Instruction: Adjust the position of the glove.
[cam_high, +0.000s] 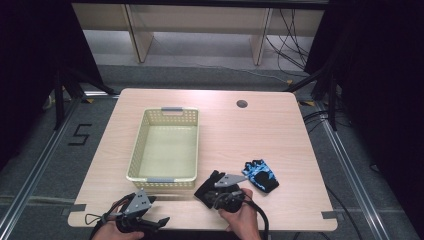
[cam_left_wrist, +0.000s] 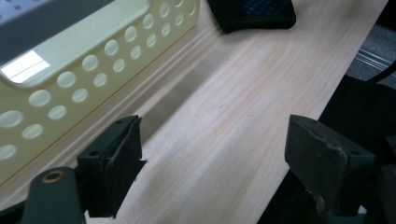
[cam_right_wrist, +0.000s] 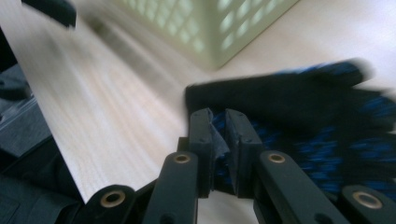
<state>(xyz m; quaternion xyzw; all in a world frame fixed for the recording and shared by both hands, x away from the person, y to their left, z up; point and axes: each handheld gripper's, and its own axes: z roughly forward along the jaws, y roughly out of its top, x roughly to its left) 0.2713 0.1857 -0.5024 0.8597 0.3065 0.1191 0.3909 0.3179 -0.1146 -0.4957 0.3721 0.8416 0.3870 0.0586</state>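
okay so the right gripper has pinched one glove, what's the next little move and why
Probably lift the glove and carry it toward the basket: the right gripper has its jaws closed on the glove's edge, and the basket sits just beside it.

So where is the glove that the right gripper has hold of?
In the high view the glove lies at the table's near edge, off the basket's near right corner, left of the second glove; the right gripper pinches it.

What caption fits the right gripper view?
Right claw shut on a black-and-blue glove, beside a pale yellow basket on the wooden table.
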